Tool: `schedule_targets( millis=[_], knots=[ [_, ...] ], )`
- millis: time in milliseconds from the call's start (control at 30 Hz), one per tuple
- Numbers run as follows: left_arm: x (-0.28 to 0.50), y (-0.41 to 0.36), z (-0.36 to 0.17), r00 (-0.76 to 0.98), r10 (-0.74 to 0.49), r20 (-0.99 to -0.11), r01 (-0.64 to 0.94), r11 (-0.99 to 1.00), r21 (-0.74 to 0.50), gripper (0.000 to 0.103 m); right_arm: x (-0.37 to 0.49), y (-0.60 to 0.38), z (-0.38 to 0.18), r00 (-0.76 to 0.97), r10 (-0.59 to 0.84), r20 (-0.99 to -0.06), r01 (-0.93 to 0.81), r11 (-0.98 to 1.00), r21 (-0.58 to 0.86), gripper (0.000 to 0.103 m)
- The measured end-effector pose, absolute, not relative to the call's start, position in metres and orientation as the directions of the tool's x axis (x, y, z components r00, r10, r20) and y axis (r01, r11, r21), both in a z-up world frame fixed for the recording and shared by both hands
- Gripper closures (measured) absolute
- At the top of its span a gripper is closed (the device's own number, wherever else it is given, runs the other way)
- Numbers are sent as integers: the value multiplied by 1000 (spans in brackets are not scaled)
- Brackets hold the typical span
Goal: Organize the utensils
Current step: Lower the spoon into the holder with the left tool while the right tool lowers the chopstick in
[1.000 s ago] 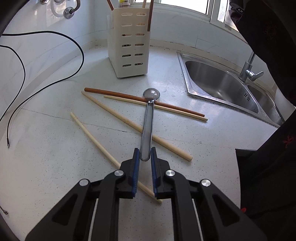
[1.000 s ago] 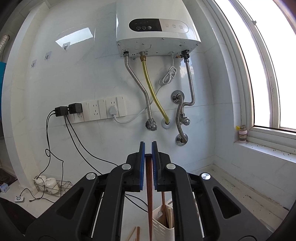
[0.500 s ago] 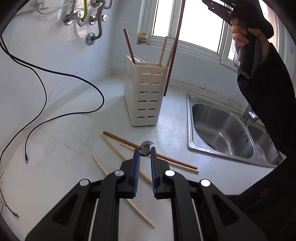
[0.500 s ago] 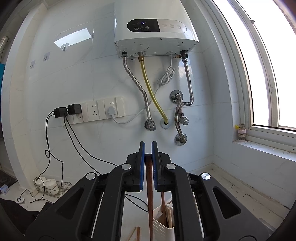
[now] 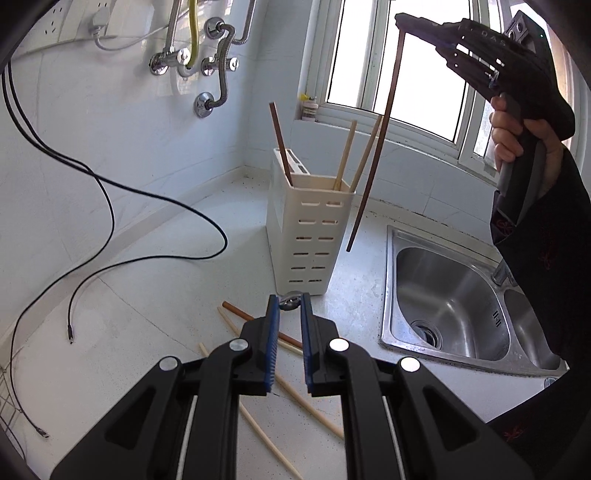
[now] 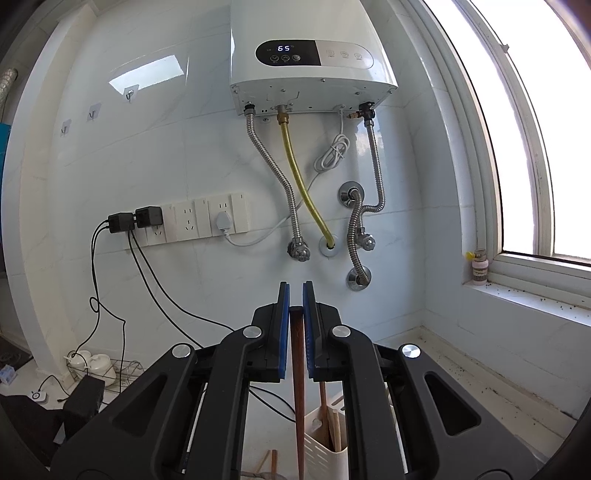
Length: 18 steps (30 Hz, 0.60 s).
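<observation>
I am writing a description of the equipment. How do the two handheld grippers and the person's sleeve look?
Both the left gripper and the right gripper are black plastic with cut-out linkage arms, silver round rivets and blue ribbed pads on the fingers. The right one has a grey pistol-style handle. The sleeve is dark with small red embroidered marks.

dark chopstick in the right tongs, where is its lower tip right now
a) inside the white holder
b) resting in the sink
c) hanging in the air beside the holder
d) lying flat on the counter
c: in the left wrist view the dark chopstick hangs from the right tongs, its lower tip in the air beside the white holder, outside the rim and short of the sink.
</observation>
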<state>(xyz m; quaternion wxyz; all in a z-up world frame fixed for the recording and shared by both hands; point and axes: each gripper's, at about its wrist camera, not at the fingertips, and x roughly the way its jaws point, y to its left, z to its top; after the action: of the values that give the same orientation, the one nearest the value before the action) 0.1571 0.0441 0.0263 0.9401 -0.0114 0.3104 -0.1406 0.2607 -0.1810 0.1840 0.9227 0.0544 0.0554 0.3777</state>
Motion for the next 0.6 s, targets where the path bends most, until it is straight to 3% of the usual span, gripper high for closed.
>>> schedule_targets(
  millis=[367,600],
  knots=[
    [154,53,130,844,-303,-442,276,953,-126,92,260,-194,217,740,671,51,-671,730,132,96],
    [179,31,147,858,-295,-419,297,953,-64,92,271,-187,237,770,631,90,-638,765,89,96]
  ],
)
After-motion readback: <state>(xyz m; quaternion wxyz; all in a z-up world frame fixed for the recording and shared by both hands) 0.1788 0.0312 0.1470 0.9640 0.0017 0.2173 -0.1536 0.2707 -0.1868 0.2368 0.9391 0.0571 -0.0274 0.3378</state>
